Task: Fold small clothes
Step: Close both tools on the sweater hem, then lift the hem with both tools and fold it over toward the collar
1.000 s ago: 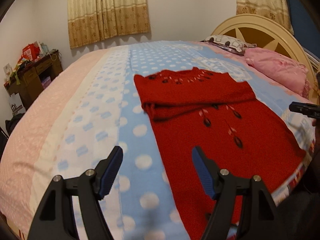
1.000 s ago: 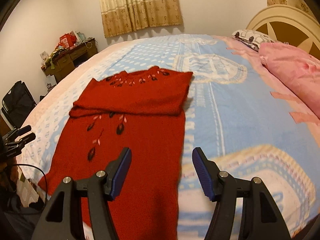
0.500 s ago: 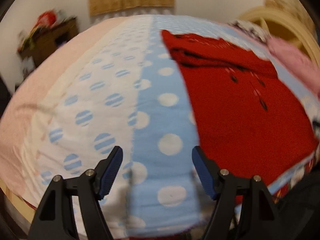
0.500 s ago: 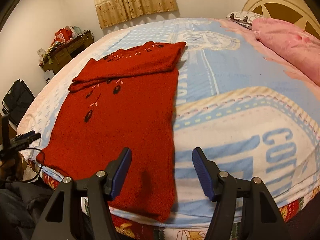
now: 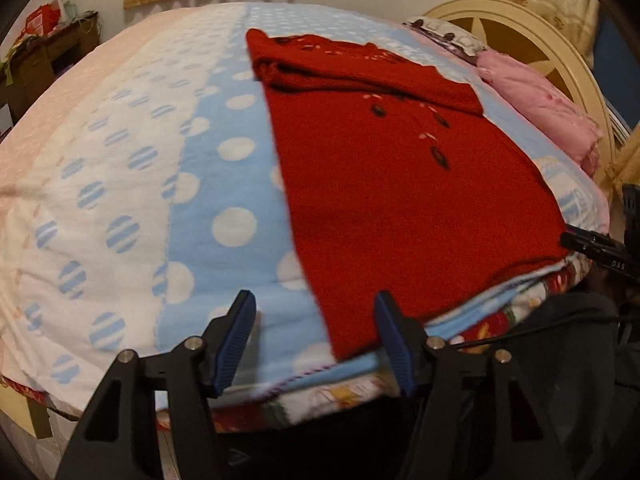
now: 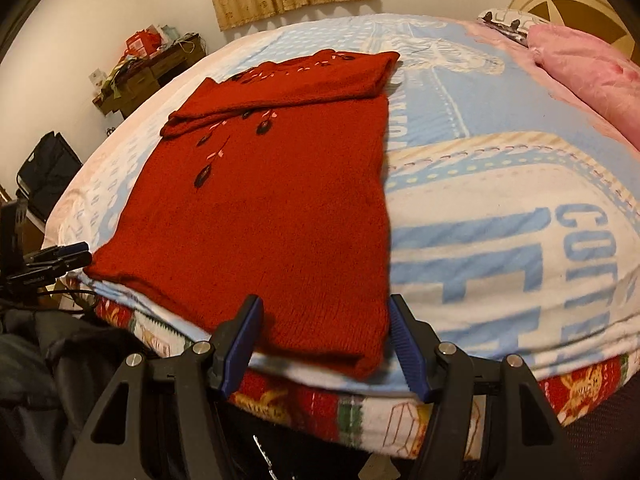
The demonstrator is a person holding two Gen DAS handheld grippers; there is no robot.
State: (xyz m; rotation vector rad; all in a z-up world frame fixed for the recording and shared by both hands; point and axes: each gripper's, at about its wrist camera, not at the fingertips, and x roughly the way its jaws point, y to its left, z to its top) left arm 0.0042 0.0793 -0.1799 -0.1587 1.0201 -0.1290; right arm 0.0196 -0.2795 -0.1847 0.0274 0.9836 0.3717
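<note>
A red knit sweater [image 5: 400, 184] [image 6: 272, 208] with dark leaf embroidery lies flat on the bed, its upper part folded down across the chest. My left gripper [image 5: 314, 320] hovers at the hem's left corner, which lies between the blue pads; the jaws are closing but are not pressing the cloth. My right gripper [image 6: 324, 320] stands open around the hem's right corner. Each gripper also shows in the other's view: the right gripper [image 5: 592, 242] at the right edge of the left wrist view, the left gripper [image 6: 56, 258] at the left edge of the right wrist view.
The bed carries a blue, white and pink blanket [image 5: 224, 220] [image 6: 500, 216]; its near edge drops off just under the grippers. A pink pillow [image 5: 540, 100] and cream headboard [image 5: 520, 28] lie at the right. A cluttered wooden desk [image 6: 148, 68] and a black bag [image 6: 48, 172] stand at the left.
Both grippers have sunk and drawn back to the bed's near edge, so each now has a hem corner between its fingers. The left jaws have narrowed a little.
</note>
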